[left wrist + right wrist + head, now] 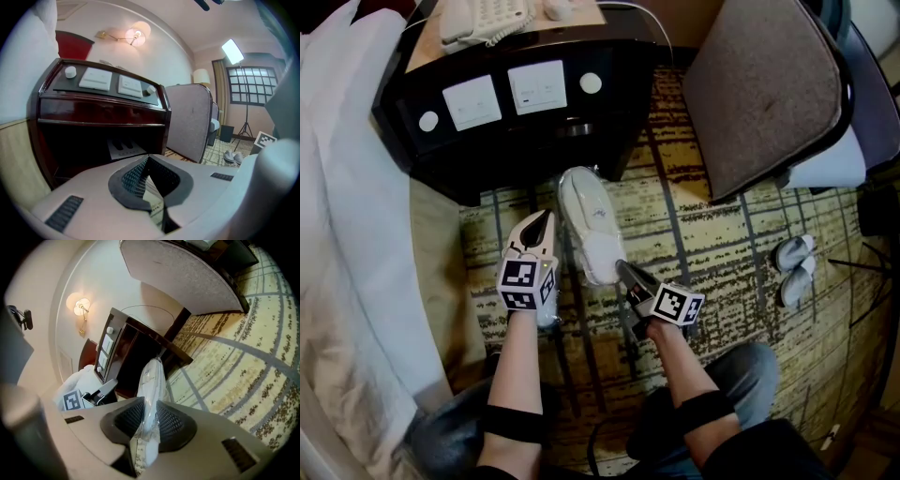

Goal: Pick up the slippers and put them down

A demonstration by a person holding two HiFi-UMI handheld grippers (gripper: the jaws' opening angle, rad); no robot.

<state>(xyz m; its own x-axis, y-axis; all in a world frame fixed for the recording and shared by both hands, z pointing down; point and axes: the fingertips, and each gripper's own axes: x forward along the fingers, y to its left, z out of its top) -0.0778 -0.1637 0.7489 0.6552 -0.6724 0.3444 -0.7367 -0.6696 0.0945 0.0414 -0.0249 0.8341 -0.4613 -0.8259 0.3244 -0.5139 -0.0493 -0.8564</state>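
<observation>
Right gripper view: right tongs clamp bagged slippers, held clear of carpet; left tongs closed, empty. Carry step; next likely lower, release.

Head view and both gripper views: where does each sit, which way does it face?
Head view: on the person's head, steeply down at the patterned carpet; both forearms, left gripper, right gripper show.
Left gripper view: on the left gripper, facing the dark wooden bedside cabinet; its shut jaws show.
Right gripper view: on the right gripper, tilted sideways, along the white plastic-wrapped slipper its jaws clamp.
Shared: all three show cabinet and grey padded chair.
</observation>
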